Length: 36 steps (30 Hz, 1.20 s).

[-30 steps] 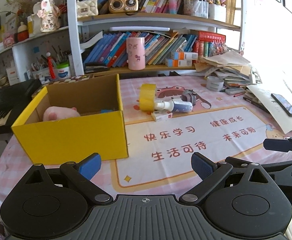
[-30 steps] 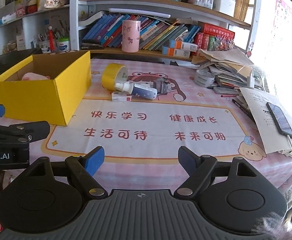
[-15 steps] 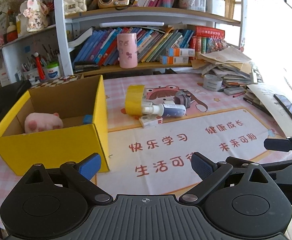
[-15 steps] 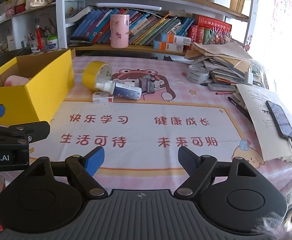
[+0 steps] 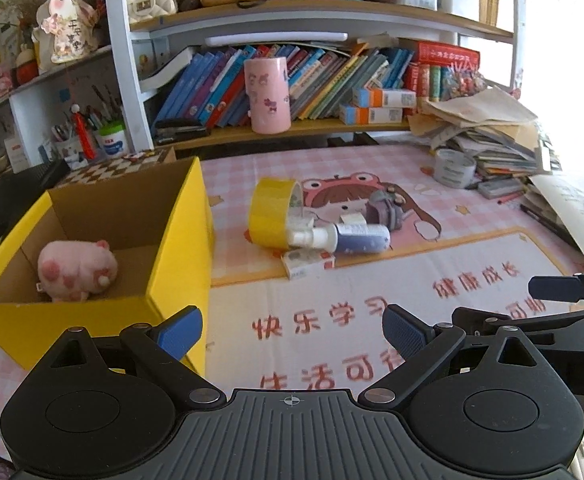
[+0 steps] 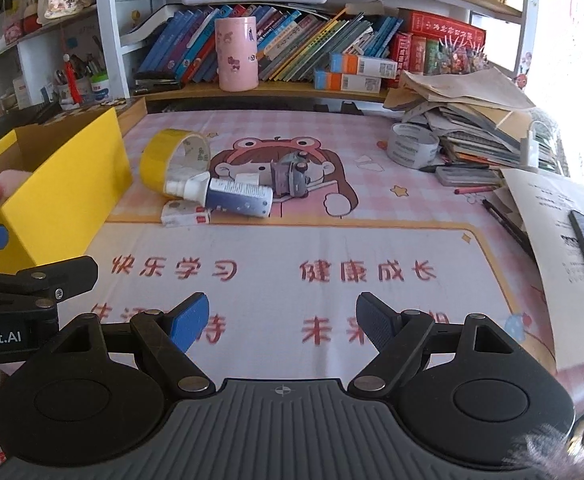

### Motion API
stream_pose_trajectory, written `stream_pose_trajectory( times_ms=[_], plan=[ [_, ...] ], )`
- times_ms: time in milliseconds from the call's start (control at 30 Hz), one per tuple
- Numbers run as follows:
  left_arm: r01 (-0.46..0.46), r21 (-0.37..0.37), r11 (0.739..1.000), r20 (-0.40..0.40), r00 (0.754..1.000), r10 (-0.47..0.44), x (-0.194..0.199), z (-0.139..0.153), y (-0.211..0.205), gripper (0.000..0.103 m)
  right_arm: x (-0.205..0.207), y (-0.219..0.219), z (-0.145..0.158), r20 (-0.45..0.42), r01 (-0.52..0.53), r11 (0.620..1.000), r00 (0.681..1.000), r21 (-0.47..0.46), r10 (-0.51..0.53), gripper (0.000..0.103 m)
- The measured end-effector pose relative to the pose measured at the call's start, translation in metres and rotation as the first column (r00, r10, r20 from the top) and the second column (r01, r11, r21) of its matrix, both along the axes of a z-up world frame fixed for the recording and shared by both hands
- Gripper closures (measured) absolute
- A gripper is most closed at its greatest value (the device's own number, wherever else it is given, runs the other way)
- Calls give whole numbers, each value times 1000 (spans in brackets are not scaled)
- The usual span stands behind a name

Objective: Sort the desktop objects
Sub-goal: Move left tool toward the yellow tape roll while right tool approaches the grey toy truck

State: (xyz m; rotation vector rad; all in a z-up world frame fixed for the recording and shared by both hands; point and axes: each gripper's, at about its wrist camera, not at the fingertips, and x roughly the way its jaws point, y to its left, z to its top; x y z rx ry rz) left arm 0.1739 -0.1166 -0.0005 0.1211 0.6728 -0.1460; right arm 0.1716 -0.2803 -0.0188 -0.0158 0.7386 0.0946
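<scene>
Where it lies, yellow tape roll (image 5: 273, 213) upright

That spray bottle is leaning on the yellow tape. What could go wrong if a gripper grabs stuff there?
The spray bottle rests against the tape roll and over the small white box, so pulling one may roll or drag the others. The grey toy sits close behind and could get bumped.

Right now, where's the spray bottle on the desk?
In both wrist views the spray bottle lies on its side mid-mat, its nozzle against the yellow tape roll, with the small white box just in front.
</scene>
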Motion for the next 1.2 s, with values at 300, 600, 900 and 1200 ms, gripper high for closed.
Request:
stream_pose_trajectory(
  times_ms=[300,600,900,1200],
  plan=[
    [-62,32,998,28,998,61,22,7,-17,4,43,-18,0,5,-43,998,999,45,42,24],
    [-138,68,988,55,989,134,44,13,-24,4,99,-35,-5,2,-43,994,999,98,43,24],
    [-105,154,982,95,991,91,92,12,-43,4,167,-41,-13,17,-65,991,998,113,64,26],
    [-146,115,983,24,989,144,164,0,-40,5,214,-28,-33,-17,-140,987,990,82,142,27]
  ],
)
